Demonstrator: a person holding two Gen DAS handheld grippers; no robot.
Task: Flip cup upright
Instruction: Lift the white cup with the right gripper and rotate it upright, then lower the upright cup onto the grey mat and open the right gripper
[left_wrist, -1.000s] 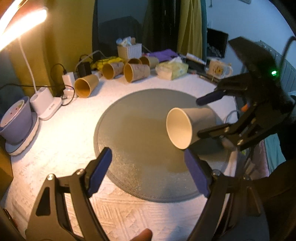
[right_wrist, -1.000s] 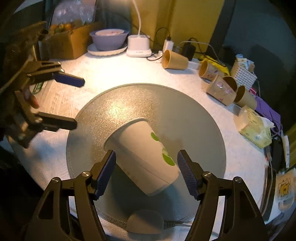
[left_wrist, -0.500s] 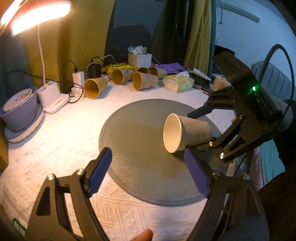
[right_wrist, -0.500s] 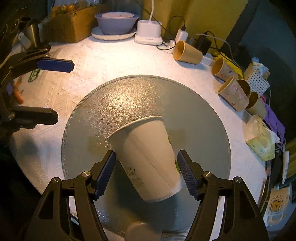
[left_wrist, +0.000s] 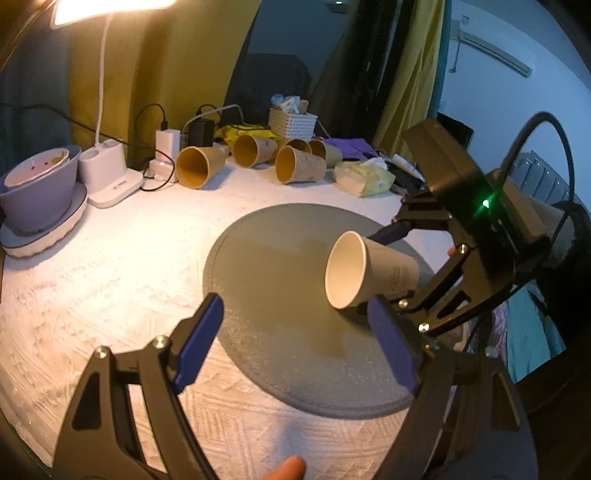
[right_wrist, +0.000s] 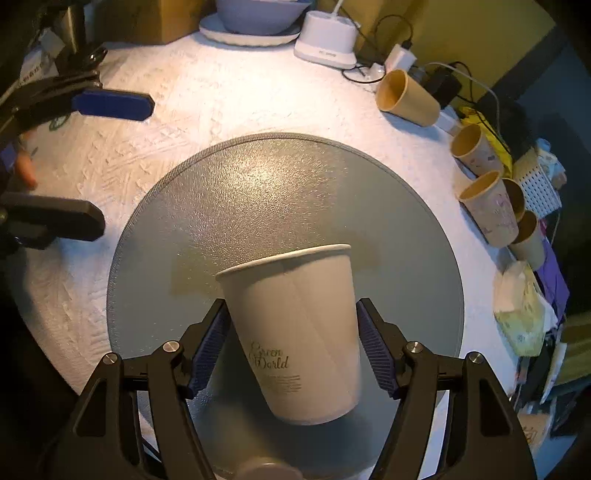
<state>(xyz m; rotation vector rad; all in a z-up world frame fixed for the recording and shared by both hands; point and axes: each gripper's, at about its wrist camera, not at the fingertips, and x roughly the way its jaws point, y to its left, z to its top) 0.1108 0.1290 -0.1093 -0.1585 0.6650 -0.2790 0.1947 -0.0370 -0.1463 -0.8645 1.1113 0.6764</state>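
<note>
A white paper cup (right_wrist: 295, 332) with "Green World" print is held between the blue pads of my right gripper (right_wrist: 293, 343), lifted above the round grey mat (right_wrist: 258, 192). In the left wrist view the cup (left_wrist: 369, 275) lies tilted on its side, mouth facing my left gripper, with the right gripper (left_wrist: 391, 266) shut around its body. My left gripper (left_wrist: 295, 347) is open and empty, low over the mat's near edge (left_wrist: 258, 332). It shows at the left of the right wrist view (right_wrist: 92, 158).
Several brown paper cups (left_wrist: 201, 166) lie on their sides at the table's back, near a white basket (left_wrist: 291, 122), chargers and cables. A lamp base (left_wrist: 110, 177) and purple bowl (left_wrist: 37, 184) stand back left. A tissue pack (left_wrist: 364, 177) lies back right.
My right gripper has turned the cup, swinging its mouth away from the mat and raising it. My left gripper has drawn back a little and stayed open.
</note>
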